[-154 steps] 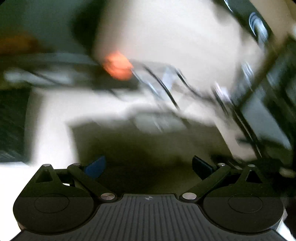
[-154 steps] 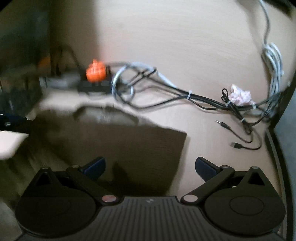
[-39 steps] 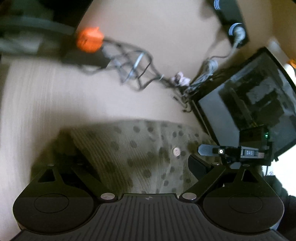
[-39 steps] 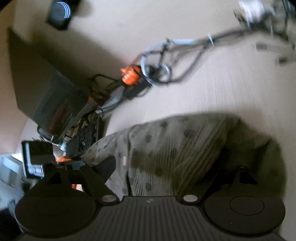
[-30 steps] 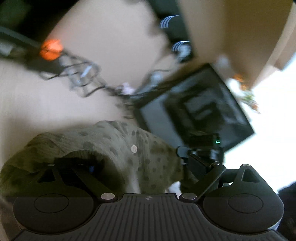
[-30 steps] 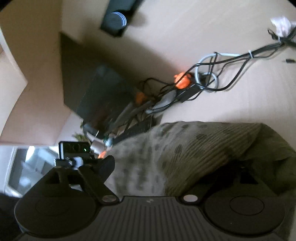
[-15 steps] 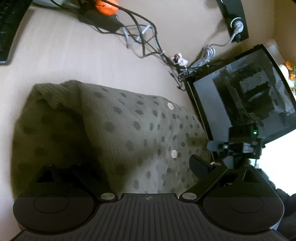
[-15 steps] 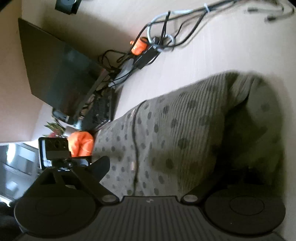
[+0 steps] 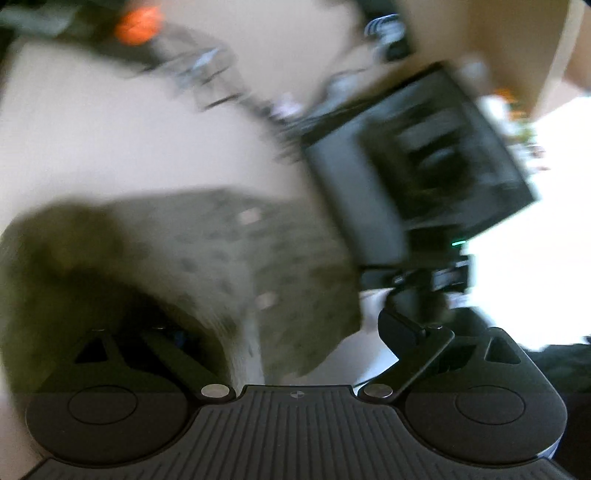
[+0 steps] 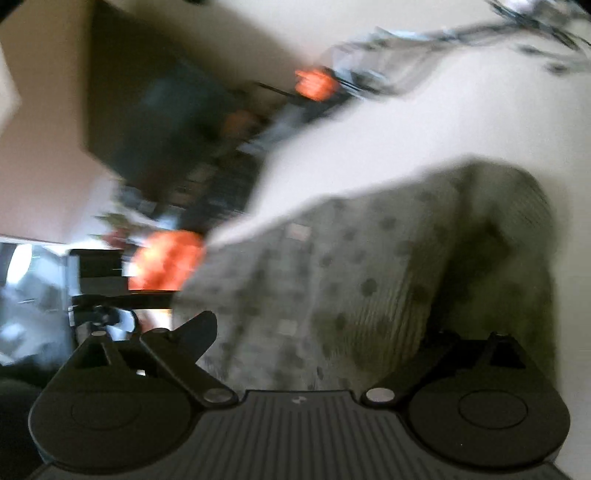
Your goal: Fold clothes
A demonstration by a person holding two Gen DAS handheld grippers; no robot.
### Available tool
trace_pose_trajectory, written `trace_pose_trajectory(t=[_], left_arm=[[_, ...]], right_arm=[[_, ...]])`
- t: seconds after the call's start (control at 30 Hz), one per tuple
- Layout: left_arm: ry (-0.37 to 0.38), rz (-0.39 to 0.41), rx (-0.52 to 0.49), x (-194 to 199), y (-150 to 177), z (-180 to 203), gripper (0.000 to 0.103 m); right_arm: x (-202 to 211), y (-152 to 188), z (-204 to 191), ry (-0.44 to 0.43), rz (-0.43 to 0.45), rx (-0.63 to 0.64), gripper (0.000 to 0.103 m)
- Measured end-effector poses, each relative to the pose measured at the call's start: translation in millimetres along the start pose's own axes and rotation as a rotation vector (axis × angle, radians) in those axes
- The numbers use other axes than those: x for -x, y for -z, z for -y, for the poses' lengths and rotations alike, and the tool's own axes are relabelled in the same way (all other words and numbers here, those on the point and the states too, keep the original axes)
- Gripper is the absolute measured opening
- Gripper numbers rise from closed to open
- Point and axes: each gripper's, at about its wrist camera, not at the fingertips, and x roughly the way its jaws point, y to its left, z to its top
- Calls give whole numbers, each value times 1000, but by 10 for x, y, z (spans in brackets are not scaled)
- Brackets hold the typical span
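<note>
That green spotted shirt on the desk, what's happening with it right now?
A person with a gripper in each hand is folding the green spotted shirt on the pale desk. The left gripper and the right gripper both stand wide open, each with cloth draped over its outer finger; neither pinches it. The right jaws have just been opening. Both views are blurred. A dark computer case and cables lie nearby.

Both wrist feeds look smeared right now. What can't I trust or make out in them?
- Left wrist: the left gripper's left finger is buried under the shirt; grip unclear.
- Right wrist: the right gripper's right finger is hidden by the shirt.
- Both views: cables and monitor are smeared by motion blur.
- Shirt's near edge is cut off by the gripper bodies.
</note>
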Motion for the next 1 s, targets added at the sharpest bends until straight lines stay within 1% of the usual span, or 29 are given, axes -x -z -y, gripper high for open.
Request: trace_pose_trajectory(t=[0.07,0.1,0.17,0.2,0.27,0.33,0.37,0.4,0.47,0.5,0.57,0.6,0.67,0.73,0.77,0.8,0.9,0.93,1.0], left_arm=[[-77,-4,60,-31,15,-182,97],[-89,5,86,-54,-9,-244,97],[-83,30,110,-79,-100,-295,97],[-79,43,119,-90,-152,-317,97],[-60,93,99,-45,-349,-277,97],[-31,146,84,39,-554,-216,97],[-49,162,65,76,-633,-175,98],[-105,165,24,112,-687,-120,98],[-275,144,-90,157,-690,-41,98],[-357,129,-140,184,-669,-19,98],[-477,111,-205,292,-561,-9,98],[-493,124,-229,356,-493,23,98],[-437,166,-240,408,-426,130,98],[-360,203,-255,366,-404,232,100],[-328,205,-269,261,-414,284,101],[-311,194,-288,127,-426,314,101],[-369,136,-298,-395,-458,273,102],[-414,116,-275,-515,-445,209,102],[-458,99,-244,-606,-377,118,102]], right_arm=[[-14,-57,44,-2,41,-27,97],[-20,-88,64,-5,63,-40,97],[-50,-230,128,-28,100,-89,100],[-93,-342,142,-31,99,-117,100],[-128,-539,90,-43,133,-140,100],[-78,-657,10,-41,215,-135,100],[-61,-689,-29,10,230,-110,101],[-46,-719,-70,67,242,-82,101],[5,-674,-156,235,242,25,101],[42,-609,-200,302,240,79,101],[87,-473,-294,424,251,174,103],[90,-407,-347,482,266,215,103],[95,-274,-453,597,295,298,103],[-6,-203,-565,653,313,382,103],[-103,-172,-599,673,301,429,103],[-205,-140,-630,693,287,477,103],[-531,-62,-576,789,194,548,103],[-613,-21,-516,811,164,562,103],[-566,58,-464,786,189,540,103]])
